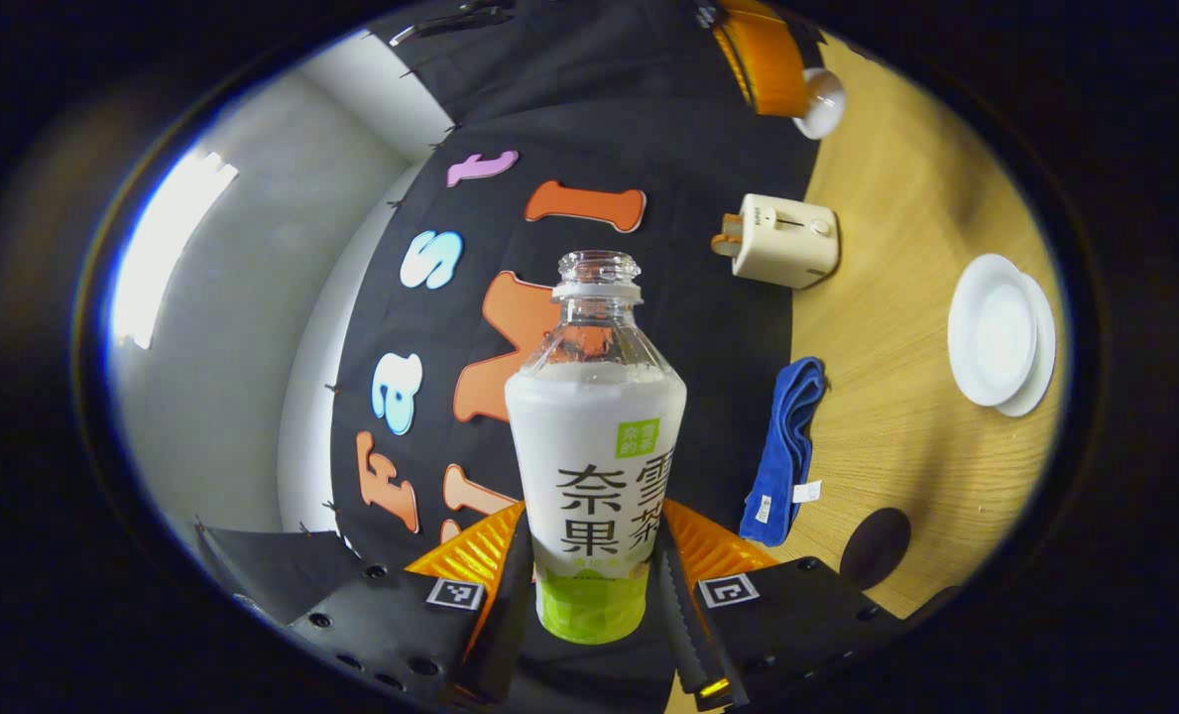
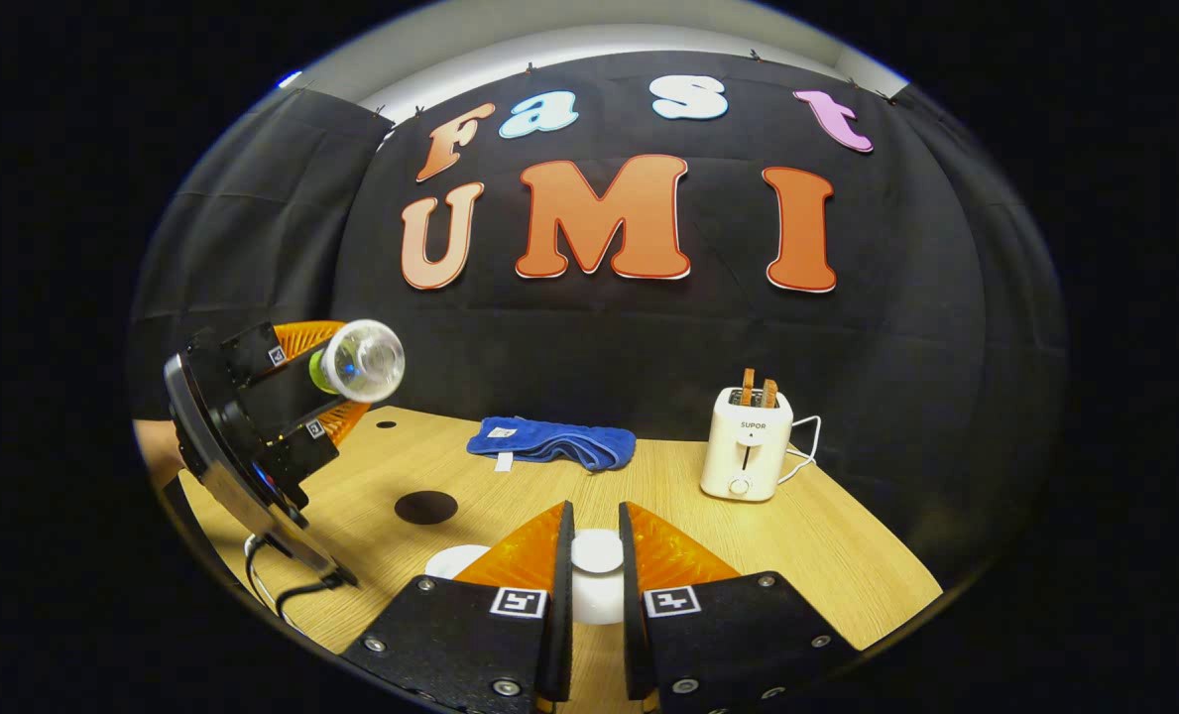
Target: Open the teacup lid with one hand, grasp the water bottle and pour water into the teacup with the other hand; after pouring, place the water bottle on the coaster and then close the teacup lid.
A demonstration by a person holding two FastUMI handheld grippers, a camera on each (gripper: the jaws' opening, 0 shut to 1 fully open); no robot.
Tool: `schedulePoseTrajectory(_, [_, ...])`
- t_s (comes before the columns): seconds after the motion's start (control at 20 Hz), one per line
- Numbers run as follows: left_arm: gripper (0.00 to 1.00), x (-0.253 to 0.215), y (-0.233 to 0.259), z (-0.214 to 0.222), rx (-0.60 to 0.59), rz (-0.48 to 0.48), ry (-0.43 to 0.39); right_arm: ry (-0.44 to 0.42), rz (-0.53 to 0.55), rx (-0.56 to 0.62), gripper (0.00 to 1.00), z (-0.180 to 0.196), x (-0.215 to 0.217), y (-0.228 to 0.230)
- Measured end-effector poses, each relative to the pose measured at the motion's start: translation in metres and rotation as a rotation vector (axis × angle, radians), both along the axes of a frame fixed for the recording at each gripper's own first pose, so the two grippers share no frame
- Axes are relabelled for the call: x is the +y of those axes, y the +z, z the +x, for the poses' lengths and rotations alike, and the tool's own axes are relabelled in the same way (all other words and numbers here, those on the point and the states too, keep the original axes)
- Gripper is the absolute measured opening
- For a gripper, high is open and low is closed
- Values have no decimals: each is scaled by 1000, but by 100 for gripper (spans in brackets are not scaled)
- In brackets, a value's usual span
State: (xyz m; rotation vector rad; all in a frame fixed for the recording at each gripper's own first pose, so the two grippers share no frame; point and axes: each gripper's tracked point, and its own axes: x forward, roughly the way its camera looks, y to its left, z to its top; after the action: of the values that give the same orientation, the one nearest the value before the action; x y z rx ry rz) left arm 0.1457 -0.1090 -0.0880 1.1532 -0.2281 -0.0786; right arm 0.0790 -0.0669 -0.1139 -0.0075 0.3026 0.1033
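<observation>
Left gripper (image 1: 589,585) clamps the uncapped water bottle (image 1: 594,446) tilted; right gripper (image 2: 596,555) pinches the teacup lid (image 2: 597,551); coaster (image 2: 425,507) placement and lid closing remain.

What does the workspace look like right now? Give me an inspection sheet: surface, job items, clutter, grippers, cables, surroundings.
Surface: wooden table, no spills seen.
Job's things: water bottle uncapped and tipped over sideways in the right gripper view; teacup lid lifted off; teacup open; dark coaster with nothing on it.
Clutter: blue towel; toaster with toast in its slots.
Grippers: left gripper shut on the bottle; right gripper shut on the lid.
Cables: white cord by the toaster; black cable under the left gripper.
Surroundings: black cloth wall.
</observation>
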Motion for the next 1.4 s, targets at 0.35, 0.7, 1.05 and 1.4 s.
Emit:
schedulePoseTrajectory(0.35, [63, 56, 13, 33, 80, -600, 105, 21, 12, -11, 22, 11, 20, 11])
schedulePoseTrajectory(0.7, [61, 73, -22, 57, 249, -1069, 143, 87, 5, 0, 22, 17, 55, 1])
schedulePoseTrajectory(1.05, [64, 63, -76, 67, 418, -1311, 136, 121, 3, 50, 22, 25, 74, -26])
schedulePoseTrajectory(1.4, [65, 50, -139, 71, 584, -1397, 160, 137, -4, 68, 22, 30, 81, -40])
